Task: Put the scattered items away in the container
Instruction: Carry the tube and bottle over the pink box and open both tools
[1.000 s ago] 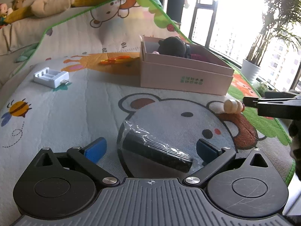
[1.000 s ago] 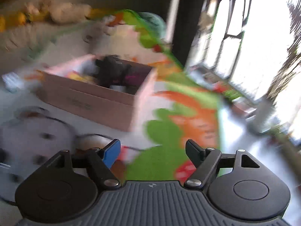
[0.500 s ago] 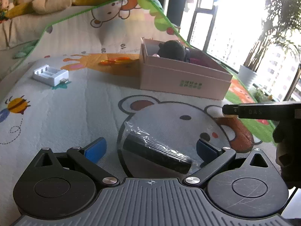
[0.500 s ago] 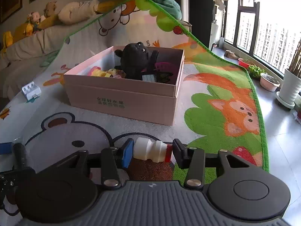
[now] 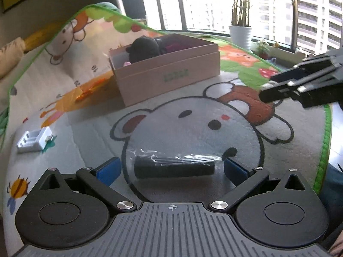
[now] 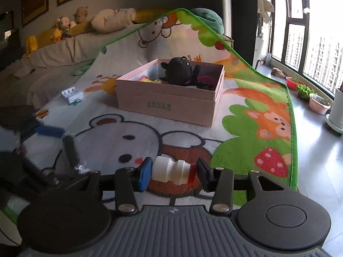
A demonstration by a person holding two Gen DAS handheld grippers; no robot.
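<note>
The left gripper stands wide open over a cartoon play mat, its blue-padded fingers set either side of a black cylindrical object sealed in clear plastic wrap. That wrapped object lies flat on the mat's printed bear face, apart from both pads.

The right gripper is closed on a small white bottle with a red cap, held crosswise with its base against the blue pad and its cap against the black finger.

Beyond both lies the container, a pink cardboard box, open at the top and resting on the mat. A green printed label sits on its front wall, but the characters are too small to read. Inside it are a black plush toy, something dark magenta beside it and yellow pieces at the near-left corner.

Printed on the mat behind the box are ruler-like numerals, "10" being legible in the left wrist view, and the letters "cm" show in the right wrist view.

A white battery charger lies on the mat well to the left of the box, and an orange item rests just left of the box's corner.
</note>
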